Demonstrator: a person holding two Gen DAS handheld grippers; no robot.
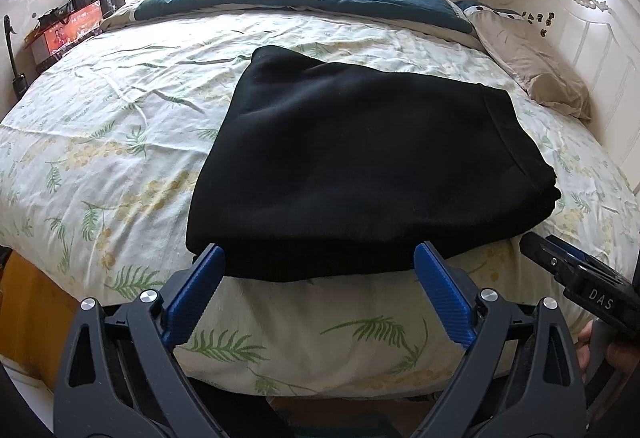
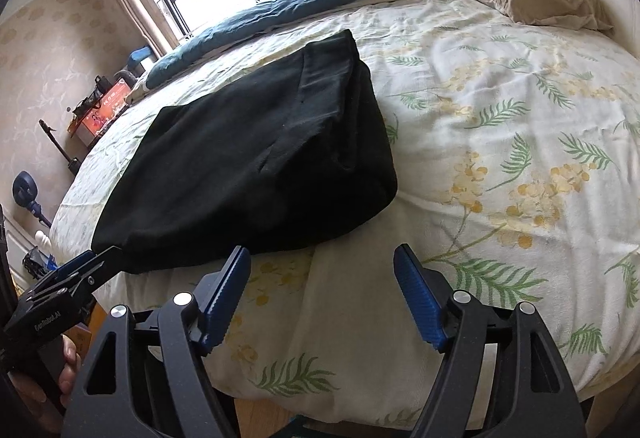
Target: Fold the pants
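Near the bed's (image 1: 120, 174) front edge | pants (image 1: 360, 166) lay folded into a compact black stack | left gripper (image 1: 320, 270) and right gripper (image 2: 320, 270) both gaped empty just short of it | folding looked essentially done; at most tidying left.

Readable in white capitals on the black body of the right gripper (image 1: 534, 244), seen at the right edge of the left wrist view: "DAS". Readable in small white letters on the black body of the left gripper (image 2: 106, 252), seen at the lower left of the right wrist view: "GenRobot.AI". Also visible on the orange-red box (image 1: 70, 28) beside the bed: pale printed characters, too small and blurred to make out in either view. No further legible text, numbers or signs anywhere else.
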